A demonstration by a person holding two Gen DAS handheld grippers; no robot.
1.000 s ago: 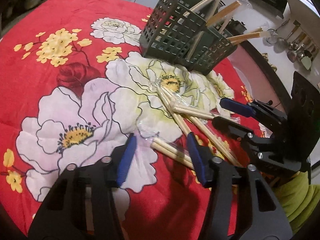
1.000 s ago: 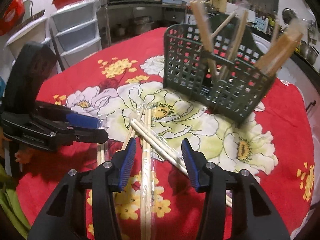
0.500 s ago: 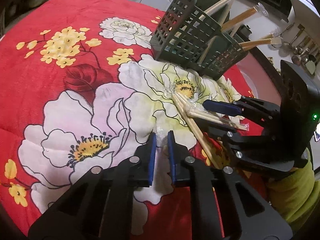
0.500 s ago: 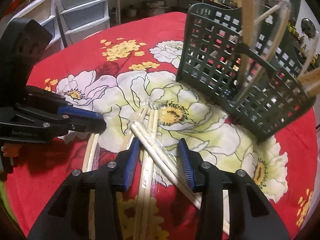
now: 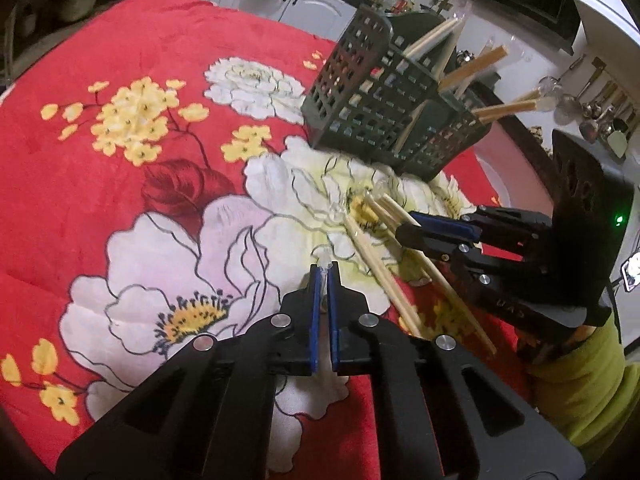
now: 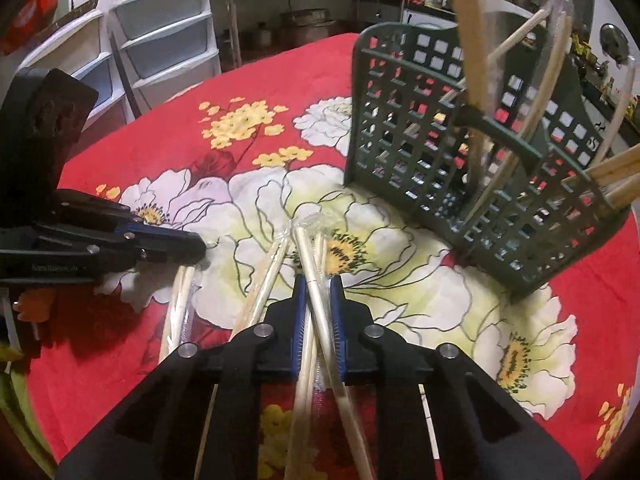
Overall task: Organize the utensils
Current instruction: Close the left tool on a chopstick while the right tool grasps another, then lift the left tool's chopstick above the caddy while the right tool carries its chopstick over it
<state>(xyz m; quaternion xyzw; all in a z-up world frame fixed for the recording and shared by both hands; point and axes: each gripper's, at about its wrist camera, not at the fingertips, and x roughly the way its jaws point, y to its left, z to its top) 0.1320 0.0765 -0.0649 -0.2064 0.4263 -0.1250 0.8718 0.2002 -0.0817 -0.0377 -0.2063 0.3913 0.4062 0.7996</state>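
Several wrapped pairs of wooden chopsticks (image 5: 376, 256) lie on the red floral cloth (image 5: 120, 184). A dark green slotted basket (image 5: 380, 108) behind them holds more chopsticks. My left gripper (image 5: 323, 276) is shut on the clear wrapper end of a chopstick pair; the sticks are hidden under the fingers. My right gripper (image 6: 318, 284) is shut on a wrapped chopstick pair (image 6: 316, 264) lying on the cloth. It shows at the right in the left wrist view (image 5: 404, 230). The left gripper shows at the left in the right wrist view (image 6: 198, 246).
The basket (image 6: 480, 168) stands just beyond and right of my right gripper. Other chopstick pairs (image 6: 180, 300) lie left of it. Plastic drawers (image 6: 168, 40) stand past the table's far edge. Ladles (image 5: 592, 104) hang on the wall.
Both grippers were open a second ago and have closed. The left one shut on a wrapper end, the right one moved forward and shut on a chopstick pair.
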